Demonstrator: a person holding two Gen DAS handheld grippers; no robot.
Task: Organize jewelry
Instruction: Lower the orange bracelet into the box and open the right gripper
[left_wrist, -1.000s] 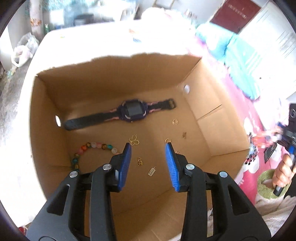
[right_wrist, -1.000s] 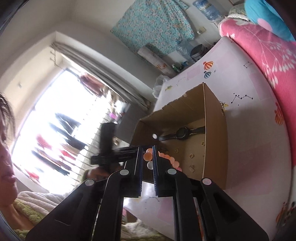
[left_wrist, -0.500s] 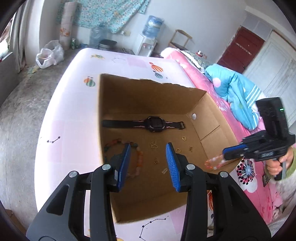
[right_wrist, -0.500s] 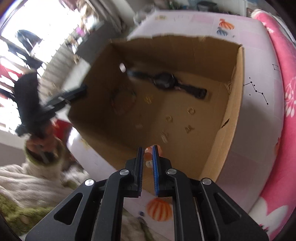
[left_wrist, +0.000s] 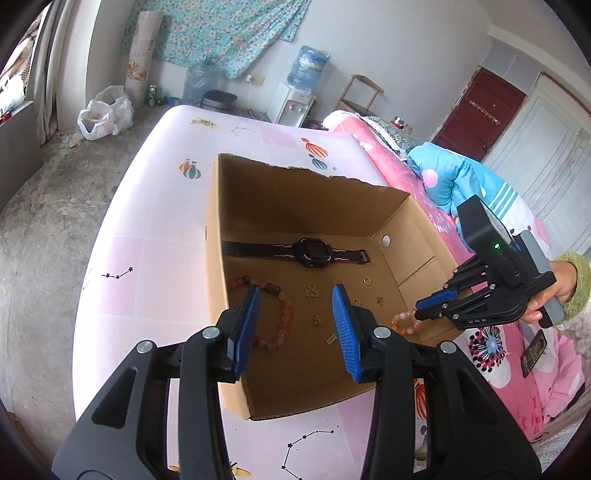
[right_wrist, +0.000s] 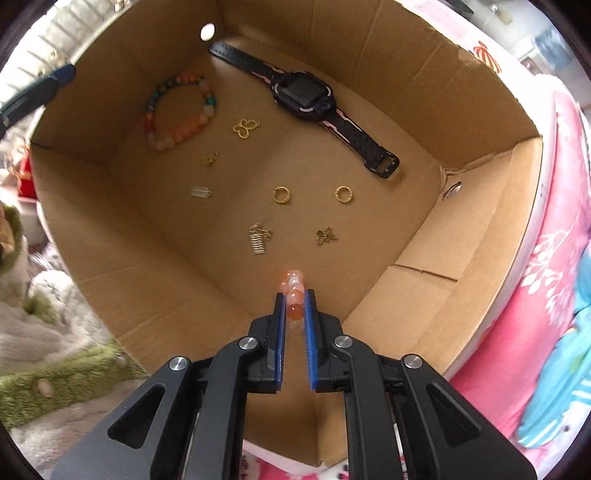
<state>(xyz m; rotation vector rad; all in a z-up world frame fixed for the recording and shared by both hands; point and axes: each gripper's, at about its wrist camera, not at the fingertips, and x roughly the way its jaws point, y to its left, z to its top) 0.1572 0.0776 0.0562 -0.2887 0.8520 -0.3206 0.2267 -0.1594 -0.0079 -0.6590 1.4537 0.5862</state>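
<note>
Two grippers are in play, and we're carrying with the right gripper (right_wrist: 294, 301), its fingers clamped on a pink bead bracelet (right_wrist: 293, 286) that juts forward past the tips, poised over the near end of the cardboard box (right_wrist: 461, 236). Beneath and just ahead lie small gold charms (right_wrist: 258, 236), then two gold rings (right_wrist: 282, 195). Farther on, the multicolored bead bracelet (right_wrist: 177, 110) and the watch (right_wrist: 304, 96) stretch along the far wall. Our left gripper (left_wrist: 295, 325) hangs spread apart and empty above the box's other side.

Daylight is flooding both views, fisheye is bending edges, box (left_wrist: 258, 192) interior is sitting shaded, beads (right_wrist: 293, 286) are blurring slightly.
</note>
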